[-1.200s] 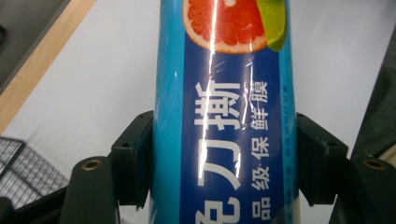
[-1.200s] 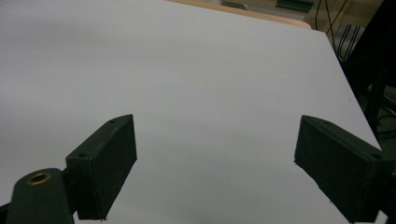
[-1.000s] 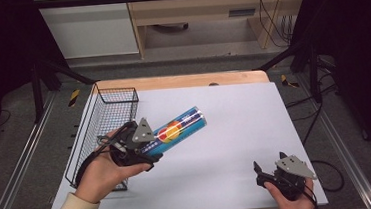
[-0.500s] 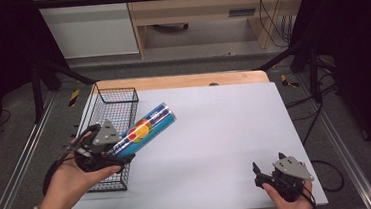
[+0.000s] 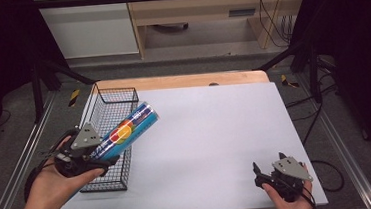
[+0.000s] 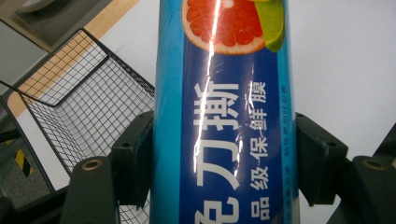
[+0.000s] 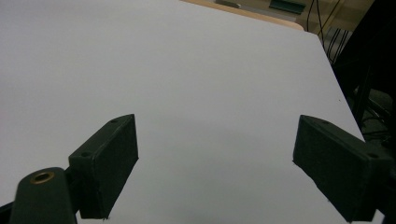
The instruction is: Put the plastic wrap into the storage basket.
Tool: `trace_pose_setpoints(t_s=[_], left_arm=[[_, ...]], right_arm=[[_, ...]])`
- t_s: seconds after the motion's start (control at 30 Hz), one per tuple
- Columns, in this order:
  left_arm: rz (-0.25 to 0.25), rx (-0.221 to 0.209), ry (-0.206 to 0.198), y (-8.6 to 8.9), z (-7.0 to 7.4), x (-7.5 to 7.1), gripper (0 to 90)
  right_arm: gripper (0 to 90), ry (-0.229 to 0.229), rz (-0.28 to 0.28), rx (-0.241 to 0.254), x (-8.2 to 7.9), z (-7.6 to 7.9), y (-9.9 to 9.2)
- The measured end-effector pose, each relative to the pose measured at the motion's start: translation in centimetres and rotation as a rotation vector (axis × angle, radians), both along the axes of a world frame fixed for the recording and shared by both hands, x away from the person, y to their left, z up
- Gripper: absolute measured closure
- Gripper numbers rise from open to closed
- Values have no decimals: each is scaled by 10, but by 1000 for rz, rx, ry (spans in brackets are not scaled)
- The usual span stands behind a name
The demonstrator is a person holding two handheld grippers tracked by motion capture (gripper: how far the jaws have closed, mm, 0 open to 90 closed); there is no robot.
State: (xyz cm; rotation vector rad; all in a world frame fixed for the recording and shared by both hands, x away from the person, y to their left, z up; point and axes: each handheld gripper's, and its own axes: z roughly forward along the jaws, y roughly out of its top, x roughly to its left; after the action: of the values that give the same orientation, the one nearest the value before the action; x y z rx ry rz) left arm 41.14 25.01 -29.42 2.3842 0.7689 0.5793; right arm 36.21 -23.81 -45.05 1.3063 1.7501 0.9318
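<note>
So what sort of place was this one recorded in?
Probably a lab or recording bay, not a home: a bare white table framed by metal rails, loose cables on the floor, dark curtains either side.

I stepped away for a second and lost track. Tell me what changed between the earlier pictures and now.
The left gripper carried the blue roll leftward in the high view, from over the white table to above the wire basket. Its jaws stayed clamped on the roll, which remains tilted. The right gripper kept still at the table's near right corner, jaws open and holding nothing. The basket did not move.
</note>
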Motion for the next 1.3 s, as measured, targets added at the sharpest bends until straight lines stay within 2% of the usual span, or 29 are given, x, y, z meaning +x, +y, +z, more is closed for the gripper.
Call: trace_pose_setpoints(t_s=[0.23, 0.33, 0.43, 0.7, 0.83, 1.07, 1.17, 1.3], left_arm=[[10, -6, 1, 5, -1, -2, 321], [36, -11, 4, 7, -1, -2, 321], [49, -11, 4, 9, -3, -1, 321], [72, -9, 10, 9, -2, -2, 321], [56, -12, 16, 10, -3, -2, 321], [70, -12, 17, 12, -3, -3, 321], [84, -8, 24, 12, -4, -2, 321], [95, 22, 35, 10, -4, 4, 321]], right_arm=[[142, -7, 2, -3, -1, 1, 1], [148, -37, -10, -44, -2, 4, 3], [148, -43, -5, -53, -3, 5, 6], [141, -26, 0, -33, -2, 4, 4], [135, -16, 1, -26, -2, 4, 3], [132, -6, 10, -26, 0, 2, 4], [132, -9, 9, -20, -1, 3, 4], [132, -7, 10, -19, -1, 3, 4]])
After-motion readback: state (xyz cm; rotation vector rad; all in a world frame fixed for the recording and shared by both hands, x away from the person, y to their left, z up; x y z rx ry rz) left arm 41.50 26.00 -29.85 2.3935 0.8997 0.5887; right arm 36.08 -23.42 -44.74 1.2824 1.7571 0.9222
